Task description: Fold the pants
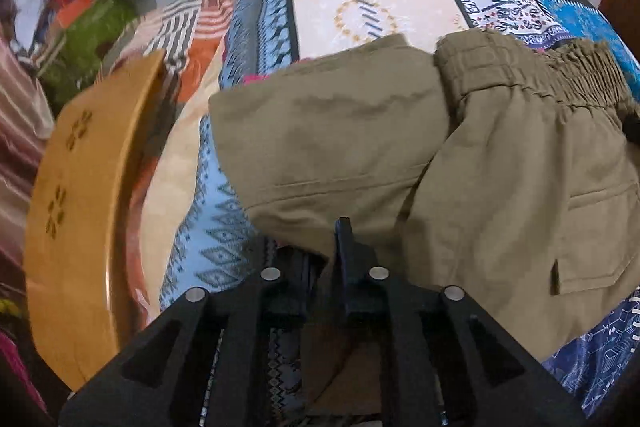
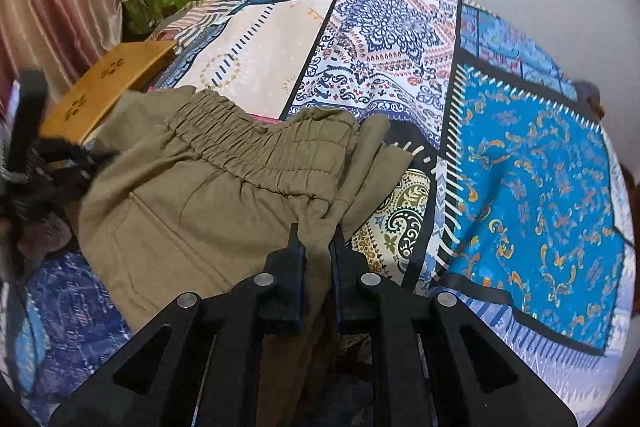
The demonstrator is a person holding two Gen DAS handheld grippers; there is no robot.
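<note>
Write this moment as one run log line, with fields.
stage: folding | pants: khaki, on patterned bedspread | right gripper: shut on pants | left gripper: at pants edge, grip unclear

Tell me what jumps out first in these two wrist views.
The khaki pants dominate, bunched on a loud patchwork bedspread, elastic waistband up top. The right gripper pinches a fold of their fabric near the waistband; the left gripper sits at the pants' lower edge, jaws nearly closed, though whether it grips cloth is unclear. A yellow wooden board stands along the bed's left side.
</note>
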